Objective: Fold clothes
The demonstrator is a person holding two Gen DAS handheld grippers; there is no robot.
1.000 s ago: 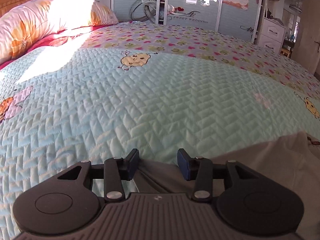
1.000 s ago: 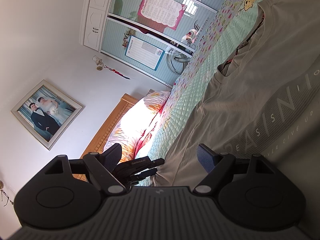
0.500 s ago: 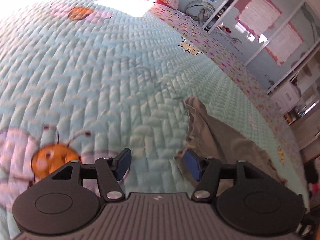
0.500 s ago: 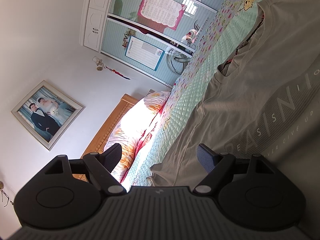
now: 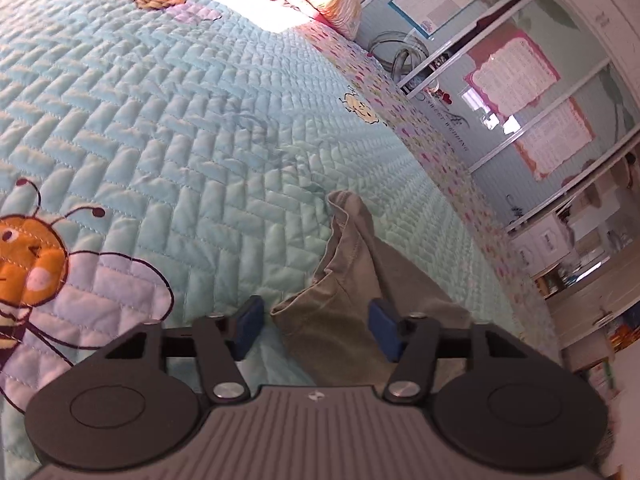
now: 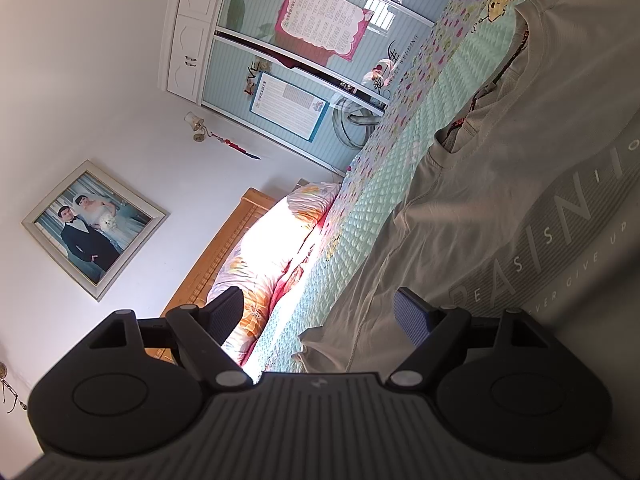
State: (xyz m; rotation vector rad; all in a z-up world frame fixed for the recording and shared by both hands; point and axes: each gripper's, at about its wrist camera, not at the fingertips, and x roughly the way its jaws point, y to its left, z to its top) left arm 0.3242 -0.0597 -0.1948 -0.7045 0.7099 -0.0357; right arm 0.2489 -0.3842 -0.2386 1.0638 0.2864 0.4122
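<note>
A beige T-shirt (image 6: pixel 500 208) with grey lettering lies spread on the mint quilted bedspread (image 5: pixel 180 120). In the left wrist view its sleeve (image 5: pixel 344 280) lies crumpled just ahead. My left gripper (image 5: pixel 316 328) is open, low over the bed, with the sleeve's hem between its blue pads. My right gripper (image 6: pixel 320 312) is open and empty, tilted sideways above the shirt's sleeve edge (image 6: pixel 336 340); its right pad is over the shirt body.
Pillows (image 6: pixel 276 240) and a wooden headboard (image 6: pixel 216 256) stand at the bed's head. A wardrobe with sliding doors (image 5: pixel 500 80) runs along the far side of the bed. White drawers (image 5: pixel 548 240) stand past the wardrobe.
My left gripper has swung left and tilted, opened wider, and moved up to the sleeve so the hem sits between its pads. The right gripper has stayed still.
</note>
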